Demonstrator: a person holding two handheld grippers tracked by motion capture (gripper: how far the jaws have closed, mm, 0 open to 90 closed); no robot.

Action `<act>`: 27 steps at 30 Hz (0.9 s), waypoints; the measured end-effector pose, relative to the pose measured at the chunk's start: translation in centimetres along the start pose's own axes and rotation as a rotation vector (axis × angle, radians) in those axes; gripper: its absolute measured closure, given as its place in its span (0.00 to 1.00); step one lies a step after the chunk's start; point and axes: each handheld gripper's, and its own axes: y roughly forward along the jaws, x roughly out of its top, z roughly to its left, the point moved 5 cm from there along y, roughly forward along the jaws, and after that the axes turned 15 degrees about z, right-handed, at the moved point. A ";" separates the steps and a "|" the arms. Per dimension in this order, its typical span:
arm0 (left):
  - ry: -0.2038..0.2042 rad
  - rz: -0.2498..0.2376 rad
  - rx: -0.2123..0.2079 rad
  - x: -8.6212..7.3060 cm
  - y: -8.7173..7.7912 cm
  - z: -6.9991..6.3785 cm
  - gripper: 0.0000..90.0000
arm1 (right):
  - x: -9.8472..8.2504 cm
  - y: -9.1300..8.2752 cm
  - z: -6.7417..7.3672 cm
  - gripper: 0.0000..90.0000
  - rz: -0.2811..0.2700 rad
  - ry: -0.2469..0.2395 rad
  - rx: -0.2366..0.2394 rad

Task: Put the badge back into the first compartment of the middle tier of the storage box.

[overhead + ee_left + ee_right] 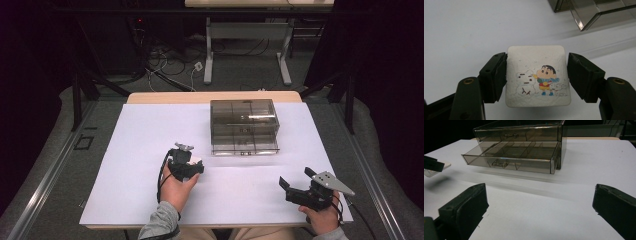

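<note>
Black jaws of the left gripper [537, 77] clamp a cartoon-printed white packet [537, 75] at frame centre; right gripper [541, 210] gapes empty. Next, likely, the open drawer [509, 157], upper frame.

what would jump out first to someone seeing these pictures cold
Probably the small white pack with a cartoon of a child, a snowman and a little dog printed on it, held between the left gripper's jaws just above the white table cover. Next, the smoky see-through drawer box near the table's far edge, its lower drawer pulled open. The right gripper waits open at the near right.
</note>
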 end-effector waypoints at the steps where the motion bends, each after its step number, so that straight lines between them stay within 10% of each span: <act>1: -0.002 -0.001 -0.003 0.1 -0.1 0.0 0.37 | 0.0 0.0 0.0 0.00 -0.001 0.002 0.002; 27: 0.017 -0.050 -0.020 4.0 -3.4 -1.0 0.37 | 0.0 0.0 0.1 0.00 0.000 -0.005 0.002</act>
